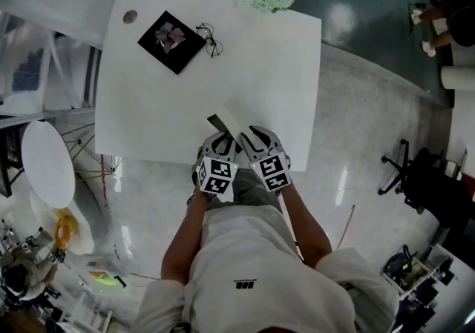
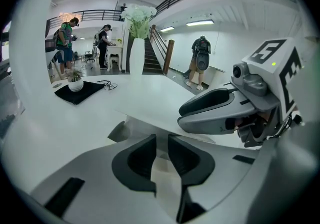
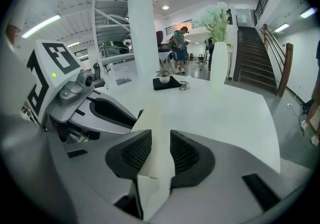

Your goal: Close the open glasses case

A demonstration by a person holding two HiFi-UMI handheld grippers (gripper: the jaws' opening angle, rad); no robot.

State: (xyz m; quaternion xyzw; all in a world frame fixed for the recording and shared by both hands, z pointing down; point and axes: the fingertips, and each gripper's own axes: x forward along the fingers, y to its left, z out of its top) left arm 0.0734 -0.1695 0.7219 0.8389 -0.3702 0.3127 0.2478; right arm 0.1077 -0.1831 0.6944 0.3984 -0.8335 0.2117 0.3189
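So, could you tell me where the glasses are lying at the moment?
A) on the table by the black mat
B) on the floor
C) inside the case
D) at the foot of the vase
A: the glasses lie on the table at the corner of the black mat, far from the case at the near edge.
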